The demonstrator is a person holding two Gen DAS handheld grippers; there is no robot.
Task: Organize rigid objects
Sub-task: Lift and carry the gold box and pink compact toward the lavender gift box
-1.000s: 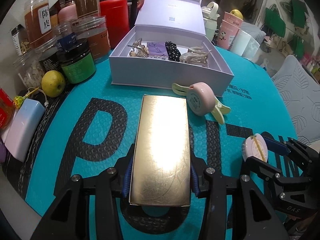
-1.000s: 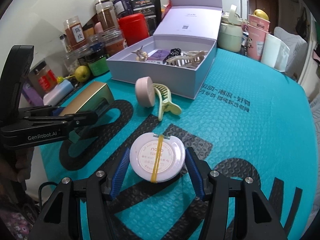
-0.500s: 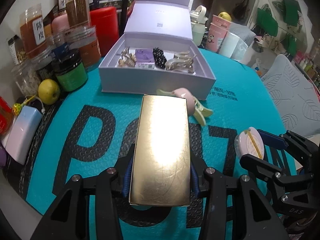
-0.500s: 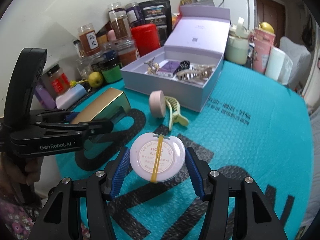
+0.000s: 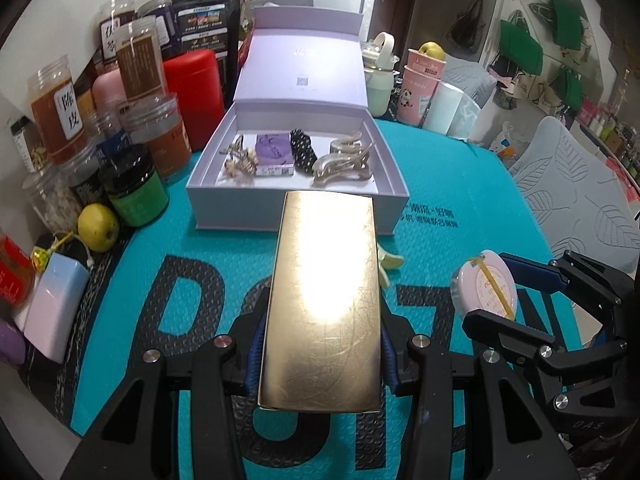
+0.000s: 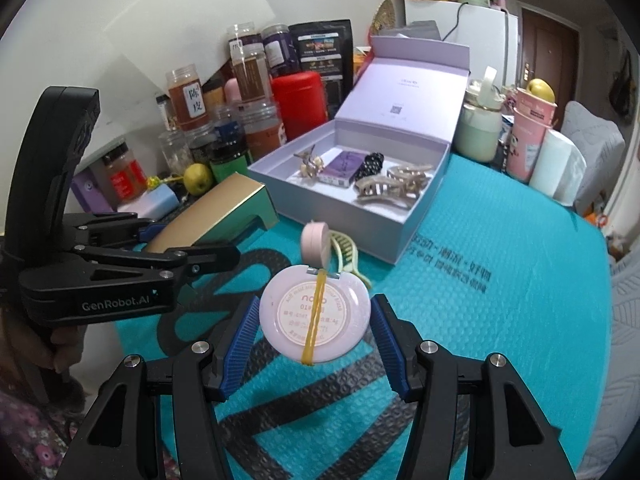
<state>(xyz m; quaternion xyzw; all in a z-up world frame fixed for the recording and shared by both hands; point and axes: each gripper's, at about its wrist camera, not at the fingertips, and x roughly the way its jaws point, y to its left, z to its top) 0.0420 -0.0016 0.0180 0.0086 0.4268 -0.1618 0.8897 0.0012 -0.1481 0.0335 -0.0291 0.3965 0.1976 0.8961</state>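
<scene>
The open lilac box (image 5: 294,212) lies straight ahead of the left gripper (image 5: 320,354), on the far side of the teal mat (image 5: 460,184); the gold case's (image 5: 322,304) far end already overlaps the box's near wall in the left view, though how high it sits above that wall I cannot tell. The gold case's long axis runs away from the hand, toward the box, so it points in end-first. From the right gripper (image 6: 314,330) the box is ahead and a little to the right, further off; the left looks the nearer of the 2.

Left gripper: closed on the gold case, a blue pad (image 5: 256,356) pressed to each long side near its near end; the case is off the mat, tilted with its far end forward. In the right view it appears at the left, clamped in the black frame.

Right gripper: jaws partly closed on the round pink compact (image 6: 314,314), which has a yellow rubber band (image 6: 314,322) around it; the pads touch its left and right edges and it hangs clear of the mat.

Inside the box lie hair clips (image 5: 344,160), a purple card (image 5: 274,150) and a black dotted piece (image 5: 302,152); bare floor shows near the front wall, likely room for both held things. A pink tape measure (image 6: 316,242) and a green clip (image 6: 348,256) sit on the mat between the right gripper and the box; still to be sorted, I judge.
</scene>
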